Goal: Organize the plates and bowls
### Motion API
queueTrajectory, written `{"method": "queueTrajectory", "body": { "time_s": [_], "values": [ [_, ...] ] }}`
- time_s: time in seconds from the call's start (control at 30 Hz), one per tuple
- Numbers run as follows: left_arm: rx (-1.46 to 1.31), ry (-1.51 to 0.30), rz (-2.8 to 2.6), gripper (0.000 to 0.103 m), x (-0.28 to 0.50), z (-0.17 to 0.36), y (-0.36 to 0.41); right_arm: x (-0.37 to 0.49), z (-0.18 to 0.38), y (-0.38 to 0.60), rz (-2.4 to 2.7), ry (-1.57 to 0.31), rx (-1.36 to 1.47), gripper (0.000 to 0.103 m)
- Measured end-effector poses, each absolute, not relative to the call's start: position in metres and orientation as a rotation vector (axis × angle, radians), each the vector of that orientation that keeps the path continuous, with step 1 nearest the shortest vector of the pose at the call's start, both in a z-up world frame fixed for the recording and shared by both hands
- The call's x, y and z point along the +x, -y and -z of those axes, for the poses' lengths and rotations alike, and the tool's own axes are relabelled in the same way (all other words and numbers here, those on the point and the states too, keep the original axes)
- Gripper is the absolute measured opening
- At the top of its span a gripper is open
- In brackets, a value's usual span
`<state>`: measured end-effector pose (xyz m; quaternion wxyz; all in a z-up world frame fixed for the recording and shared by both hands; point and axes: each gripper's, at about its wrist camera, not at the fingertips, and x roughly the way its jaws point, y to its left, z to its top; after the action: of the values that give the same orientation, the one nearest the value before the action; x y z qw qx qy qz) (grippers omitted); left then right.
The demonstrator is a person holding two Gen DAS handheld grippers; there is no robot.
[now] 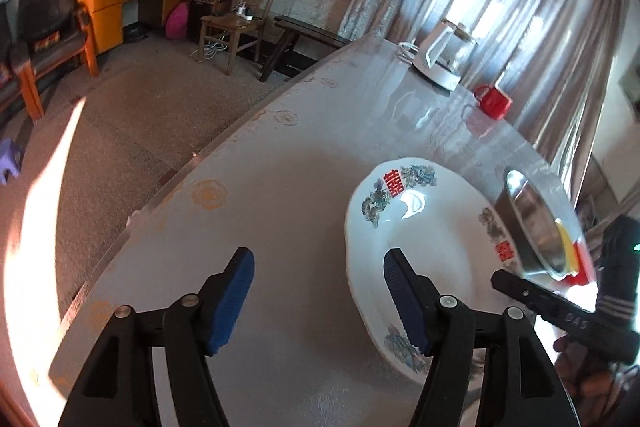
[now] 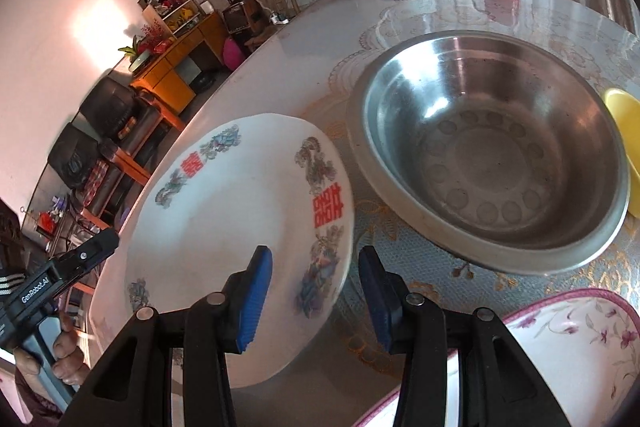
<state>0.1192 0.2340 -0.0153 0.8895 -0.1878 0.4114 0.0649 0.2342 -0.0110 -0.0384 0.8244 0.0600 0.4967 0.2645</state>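
- Left wrist view: the left gripper (image 1: 318, 301) hangs over the table (image 1: 280, 167) with its blue pads apart and nothing between them. The left pad is over bare tabletop; the right pad overlaps the near-left part of the white plate (image 1: 416, 247), though whether it touches the plate cannot be told.
- The white plate lies flat on the table, to the right of and slightly beyond this gripper's centre line. Beyond its far-right rim stands the steel bowl (image 1: 536, 223), with a yellow bowl (image 1: 568, 239) showing at its far side.
- At the right edge, the right gripper (image 1: 560, 311) reaches in from that side, near the plate's right rim.
- A white kettle (image 1: 436, 55) and a red mug (image 1: 494, 101) stand far off on the table, well apart from the dishes.
- Right wrist view: the right gripper (image 2: 316, 301) has its pads apart and holds nothing. The white plate (image 2: 240, 227) lies to the left and ahead, its right rim falling in the gap between the pads: the left pad over the plate, the right pad outside it.
- The steel bowl (image 2: 496, 151) sits ahead to the right, just beside the plate. A pink-rimmed floral plate (image 2: 568, 339) lies at the lower right.
- Judgement: the right gripper already straddles the rim, so it looks better placed to take the plate.
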Motion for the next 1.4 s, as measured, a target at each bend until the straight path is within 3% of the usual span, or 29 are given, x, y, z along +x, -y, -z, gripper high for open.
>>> {"method": "queueTrajectory", "body": {
  "time_s": [0.03,0.1,0.23,0.37,0.57,1.4],
  "values": [
    [-0.373,-0.875,-0.124,0.063,0.126,0.019,-0.231,0.235,0.039,0.009,-0.568,-1.058,0.123,0.045],
    [-0.375,-0.901,-0.084,0.05,0.135,0.026,-0.228,0.237,0.042,0.005,-0.576,-1.064,0.112,0.045],
    [-0.37,-0.926,-0.029,0.036,0.151,0.034,-0.218,0.241,0.044,-0.003,-0.593,-1.064,0.085,0.045],
    [-0.319,-0.936,-0.048,0.034,0.164,0.034,-0.205,0.243,0.042,-0.006,-0.595,-1.065,0.072,0.045],
    [-0.302,-0.945,-0.034,0.034,0.158,0.034,-0.201,0.238,0.042,-0.001,-0.582,-1.062,0.021,0.031],
    [-0.204,-0.839,-0.005,0.034,0.111,0.007,-0.175,0.205,0.036,0.021,-0.645,-1.018,0.065,0.031]
  ]
}}
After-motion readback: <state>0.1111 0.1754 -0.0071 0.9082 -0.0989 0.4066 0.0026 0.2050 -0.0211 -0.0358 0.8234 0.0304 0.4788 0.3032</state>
